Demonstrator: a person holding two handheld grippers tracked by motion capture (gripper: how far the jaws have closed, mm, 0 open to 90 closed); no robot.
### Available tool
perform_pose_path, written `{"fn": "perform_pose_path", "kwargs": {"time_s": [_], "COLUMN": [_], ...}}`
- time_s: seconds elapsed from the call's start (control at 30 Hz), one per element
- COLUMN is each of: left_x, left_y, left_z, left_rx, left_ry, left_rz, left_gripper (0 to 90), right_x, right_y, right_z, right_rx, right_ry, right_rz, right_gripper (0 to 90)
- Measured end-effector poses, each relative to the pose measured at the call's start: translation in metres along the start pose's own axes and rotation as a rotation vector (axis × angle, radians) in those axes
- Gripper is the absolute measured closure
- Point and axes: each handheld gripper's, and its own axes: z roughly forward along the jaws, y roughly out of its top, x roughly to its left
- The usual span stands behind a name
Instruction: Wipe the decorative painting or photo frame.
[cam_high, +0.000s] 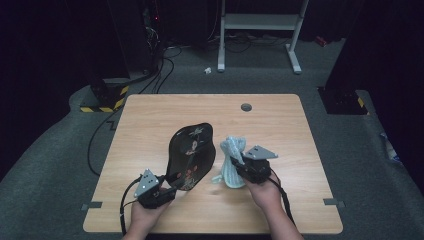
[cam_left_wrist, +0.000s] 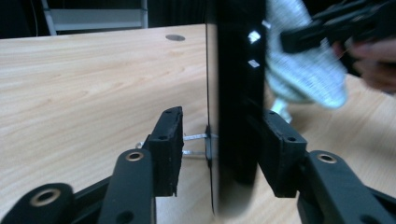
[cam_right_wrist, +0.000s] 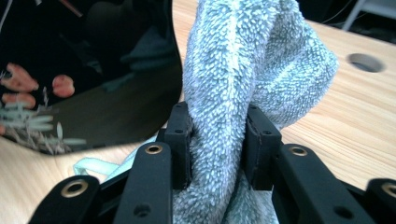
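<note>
Your left hand (cam_high: 145, 216) comes in over the near edge of the desk (cam_high: 150, 115), toward its left corner, holding the left gripper (cam_high: 169, 191). In the left gripper view its jaws stand either side of the thin rim of a black lacquered tray (cam_left_wrist: 236, 93): the right pad seems to press the tray's glossy face, while a gap shows between the left pad and the edge, so you can take the tongs as clamped on the tray, though the contact on the left side is hard to confirm. From above, the tray (cam_high: 192, 155) is tilted up off the wood, its lower end at your left gripper and its upper end leaning toward the middle of the desk; pink and pale flower decoration shows on its dark surface. Just to the right of the tray, near the centre of the desk and a little toward the near edge, you hold a bunched light blue terry cloth (cam_high: 231, 162). Your right gripper (cam_high: 239, 164) is closed on it: in the right gripper view both black pads squeeze a thick fold of the cloth (cam_right_wrist: 243, 79), which rises above the jaws, with the tray (cam_right_wrist: 84, 70) close beside it on the left. Your right hand (cam_high: 265, 192) sits behind that gripper, toward the near edge. A round grommet hole (cam_high: 246, 107) lies near the far edge of the desk.
</note>
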Motion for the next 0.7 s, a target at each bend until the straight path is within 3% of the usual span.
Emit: {"fn": "perform_pose_path", "kwargs": {"time_s": [0.1,0.27,0.7], "left_x": [-0.005,-0.007,-0.016], "left_y": [-0.006,-0.009,-0.014], "left_z": [0.000,-0.004,-0.010], "left_rx": [0.019,0.015,0.024], "left_ry": [0.016,0.025,0.013], "left_rz": [0.007,-0.023,-0.003], "left_gripper": [50.8,51.2,51.7], "right_x": [-0.003,-0.008,-0.014], "right_y": [-0.014,-0.032,-0.037], "right_z": [-0.014,-0.022,-0.020], "right_rx": [-0.011,-0.018,-0.033], "right_ry": [-0.012,0.024,0.066], "right_rz": [0.011,0.043,0.045], "right_gripper": [66.5,66.2,65.7]}}
